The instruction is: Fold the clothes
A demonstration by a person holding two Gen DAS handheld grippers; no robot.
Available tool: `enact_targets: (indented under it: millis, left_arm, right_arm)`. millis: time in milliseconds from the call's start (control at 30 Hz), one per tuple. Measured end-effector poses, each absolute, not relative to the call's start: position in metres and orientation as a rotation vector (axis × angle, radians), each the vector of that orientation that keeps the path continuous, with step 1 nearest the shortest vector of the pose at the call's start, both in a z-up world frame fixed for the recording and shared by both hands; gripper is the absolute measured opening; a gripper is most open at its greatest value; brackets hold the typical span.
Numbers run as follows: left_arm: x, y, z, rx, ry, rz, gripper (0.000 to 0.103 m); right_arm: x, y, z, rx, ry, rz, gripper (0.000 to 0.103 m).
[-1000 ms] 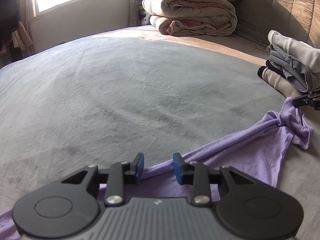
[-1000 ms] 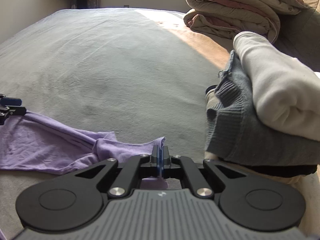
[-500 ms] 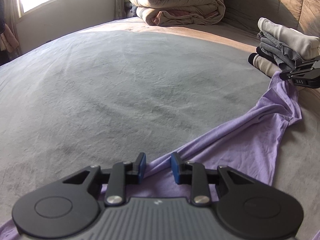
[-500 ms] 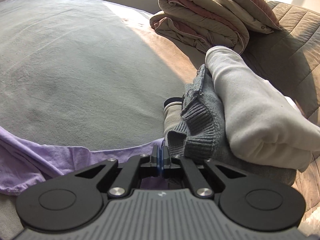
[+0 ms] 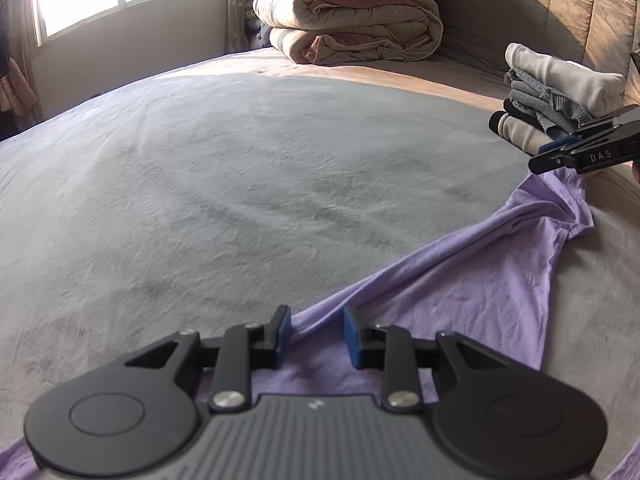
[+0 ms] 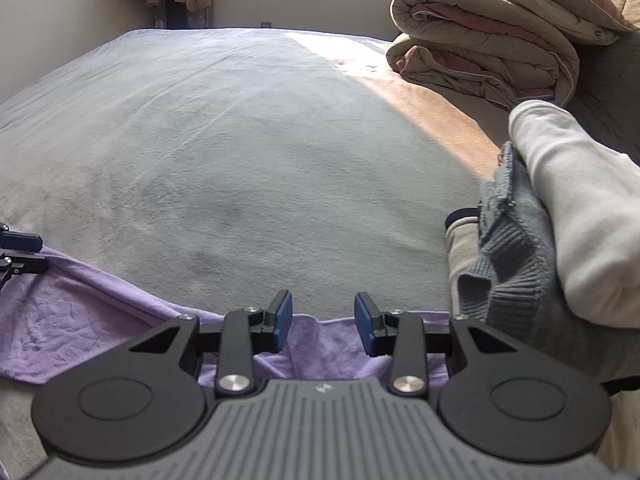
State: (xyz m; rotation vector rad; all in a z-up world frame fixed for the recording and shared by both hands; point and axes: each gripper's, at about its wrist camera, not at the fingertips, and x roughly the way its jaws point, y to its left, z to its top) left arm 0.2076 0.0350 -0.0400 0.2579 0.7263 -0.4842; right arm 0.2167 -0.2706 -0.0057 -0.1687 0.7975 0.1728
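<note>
Along the lower frame of both views, the thin, limp purple shirt [image 5: 472, 280] lies on the bed [image 5: 240, 184], best pinched at edges, the left gripper [image 5: 316, 334] part-open and the right gripper [image 6: 323, 322] opening, neither clamping it.

right gripper [image 6: 323, 322] isn't pinching the purple shirt [image 6: 100, 332] anymore, its jaws are opening now and the cloth edge lies loose between them

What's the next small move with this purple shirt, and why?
Probably draw the right tool back off the purple shirt. Its jaws are opening over the shirt's edge, which lies on the bed beside the folded stack; the left tool stands open over the other end.
</note>
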Motion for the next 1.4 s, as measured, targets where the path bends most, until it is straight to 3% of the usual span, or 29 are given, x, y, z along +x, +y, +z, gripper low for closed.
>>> enact_targets:
  millis: [133, 200, 233, 267, 833, 933, 1267, 1400]
  left_arm:
    - [0.202, 0.035, -0.04, 0.327, 0.7, -0.478, 0.029]
    - [0.202, 0.035, -0.041, 0.34, 0.694, -0.469, 0.028]
    - [0.203, 0.036, -0.041, 0.337, 0.688, -0.464, 0.027]
    - [0.203, 0.037, -0.041, 0.333, 0.68, -0.459, 0.027]
    - [0.222, 0.058, -0.043, 0.261, 0.709, -0.386, 0.027]
    - [0.228, 0.058, -0.043, 0.197, 0.727, -0.335, 0.001]
    - [0.222, 0.026, -0.064, 0.337, 0.602, -0.17, 0.001]
    - [0.219, 0.025, -0.052, 0.285, 0.607, -0.181, 0.014]
  right_arm:
    - [0.227, -0.256, -0.024, -0.225, 0.866, 0.172, 0.036]
    - [0.226, -0.256, -0.032, -0.245, 0.868, 0.18, 0.02]
    - [0.226, -0.256, -0.032, -0.25, 0.865, 0.184, 0.003]
    - [0.226, -0.254, -0.032, -0.257, 0.859, 0.183, 0.001]
    - [0.238, -0.259, -0.017, -0.211, 0.703, 0.057, 0.001]
    - [0.24, -0.26, -0.017, -0.202, 0.692, 0.05, 0.001]
    - [0.266, -0.267, -0.034, -0.1, 0.76, 0.048, 0.003]
    - [0.262, -0.28, -0.017, -0.012, 0.763, 0.077, 0.014]
